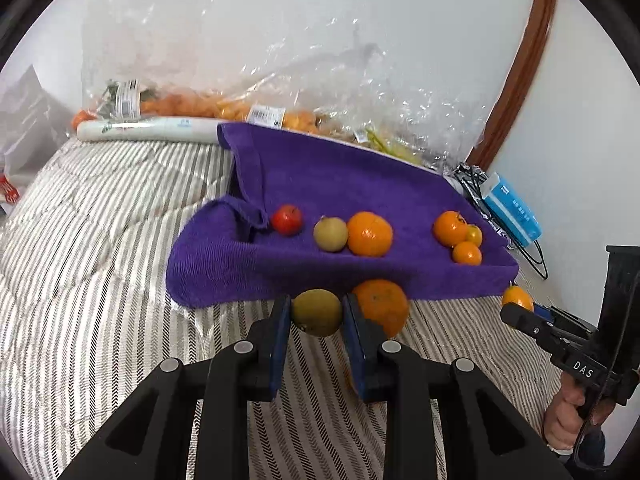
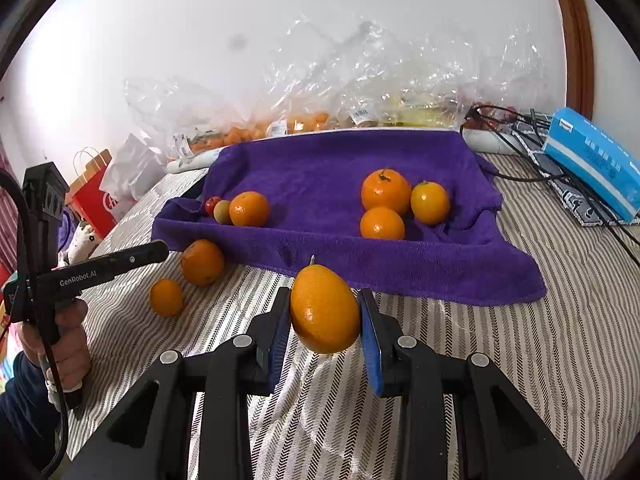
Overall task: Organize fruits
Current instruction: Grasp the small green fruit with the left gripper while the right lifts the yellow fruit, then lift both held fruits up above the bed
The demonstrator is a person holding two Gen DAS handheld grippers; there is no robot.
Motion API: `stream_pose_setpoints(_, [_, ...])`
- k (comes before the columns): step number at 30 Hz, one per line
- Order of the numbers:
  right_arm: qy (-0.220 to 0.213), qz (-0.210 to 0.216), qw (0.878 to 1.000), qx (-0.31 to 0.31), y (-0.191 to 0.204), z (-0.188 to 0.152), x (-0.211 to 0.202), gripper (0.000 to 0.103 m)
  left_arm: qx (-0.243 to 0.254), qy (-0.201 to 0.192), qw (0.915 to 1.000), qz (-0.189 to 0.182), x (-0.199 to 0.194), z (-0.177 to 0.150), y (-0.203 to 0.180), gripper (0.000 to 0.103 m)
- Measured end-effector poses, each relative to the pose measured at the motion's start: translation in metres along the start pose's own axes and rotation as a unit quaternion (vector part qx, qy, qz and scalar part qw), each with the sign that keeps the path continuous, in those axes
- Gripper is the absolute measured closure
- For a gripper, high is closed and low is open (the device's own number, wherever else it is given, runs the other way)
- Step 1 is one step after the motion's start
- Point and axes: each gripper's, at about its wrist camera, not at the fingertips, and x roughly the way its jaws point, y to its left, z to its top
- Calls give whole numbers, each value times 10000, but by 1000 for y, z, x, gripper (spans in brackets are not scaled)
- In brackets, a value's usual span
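My left gripper is shut on a small green-brown fruit, held just above the striped bedding in front of the purple towel. My right gripper is shut on an oval orange kumquat; it also shows at the right of the left wrist view. On the towel lie a red fruit, a green fruit, an orange, and a group of three orange fruits. An orange lies on the bedding by the towel's edge, with a smaller one nearby.
Clear plastic bags of fruit lie behind the towel against the wall. A white roll lies at the back left. A blue tissue pack and black cables sit at the right. A red paper bag stands at the left.
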Motion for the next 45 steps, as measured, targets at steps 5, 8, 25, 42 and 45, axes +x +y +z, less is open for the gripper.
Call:
stream_pose_setpoints(5, [-132, -36, 9998, -154, 5, -1, -5, 70, 74, -128, 9999, 69, -4, 1, -4, 78])
stream_pose_setpoints(8, [-169, -15, 9997, -188, 6, -1, -6, 70, 63, -173, 9998, 78, -5, 0, -5, 78])
stream_pose_setpoints(25, [-180, 42, 9998, -45, 2, -1, -4, 70, 384, -601, 9974, 132, -18, -3, -22, 78])
stream_pose_setpoints(42, [-278, 22, 9996, -41, 0, -3, -7, 70, 328, -704, 9968, 197, -21, -3, -20, 78])
stream_pose_setpoints(45, [-335, 10, 9994, -43, 0, -3, -9, 70, 308, -740, 9965, 243, -22, -3, -20, 78])
